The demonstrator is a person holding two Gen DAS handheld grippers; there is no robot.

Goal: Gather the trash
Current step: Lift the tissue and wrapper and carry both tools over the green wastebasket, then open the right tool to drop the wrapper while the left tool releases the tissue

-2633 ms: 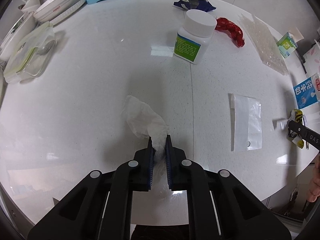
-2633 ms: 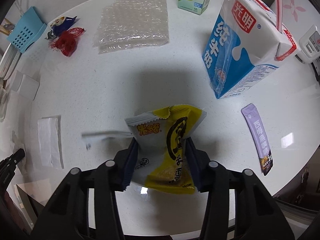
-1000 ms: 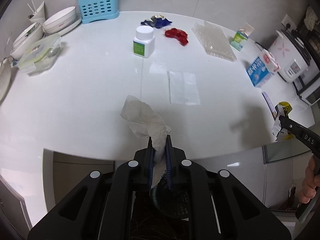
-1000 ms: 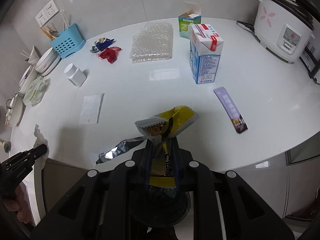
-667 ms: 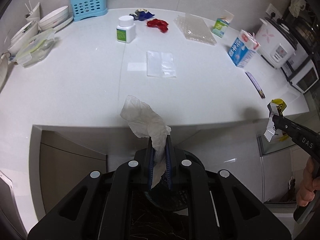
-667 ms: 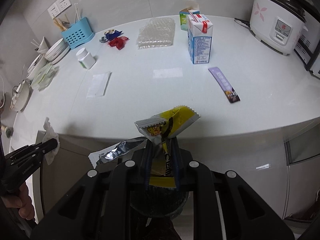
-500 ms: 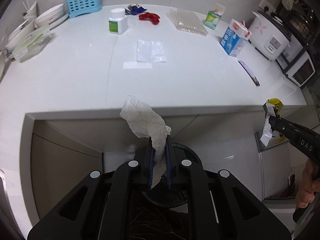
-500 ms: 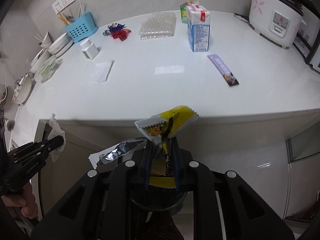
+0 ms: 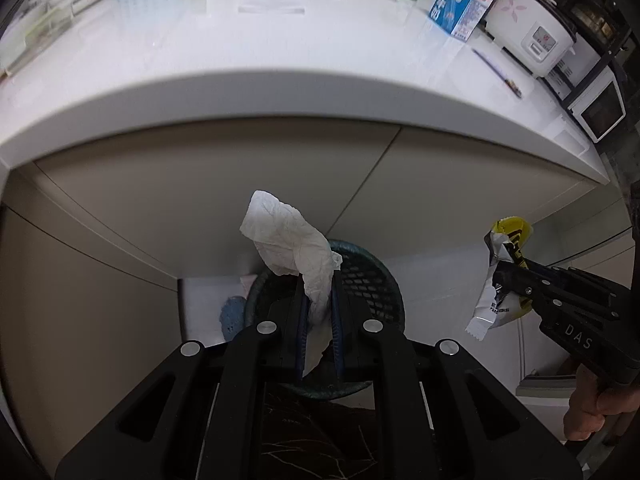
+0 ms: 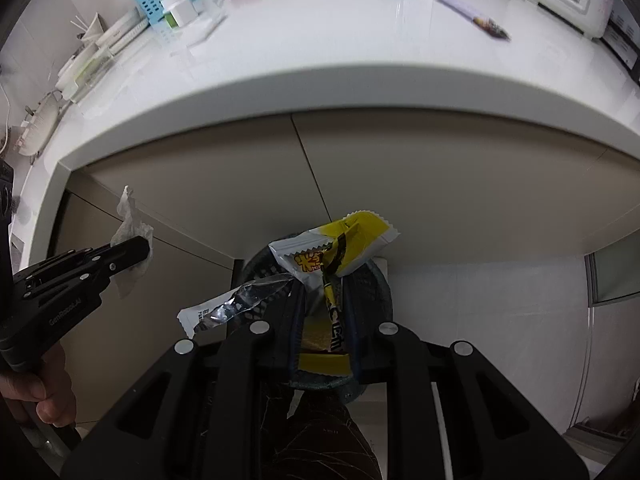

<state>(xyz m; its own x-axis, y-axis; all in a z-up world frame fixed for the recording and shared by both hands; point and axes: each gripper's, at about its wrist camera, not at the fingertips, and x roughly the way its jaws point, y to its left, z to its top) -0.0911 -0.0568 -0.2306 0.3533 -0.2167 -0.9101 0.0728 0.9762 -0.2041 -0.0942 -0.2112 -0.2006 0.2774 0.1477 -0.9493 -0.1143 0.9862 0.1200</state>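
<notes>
Both grippers have dropped from counter height to just over the bin (image 9: 362,276) on the floor. Left gripper (image 9: 319,312) pinches the tissue (image 9: 286,240), right gripper (image 10: 324,312) pinches the wrapper (image 10: 332,252). Both sit above the rim, so release looks next

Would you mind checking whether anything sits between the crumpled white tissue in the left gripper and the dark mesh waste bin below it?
Nothing visible does. The crumpled white tissue is clamped in the left gripper right above the open mouth of the dark mesh waste bin, with only air between them.
</notes>
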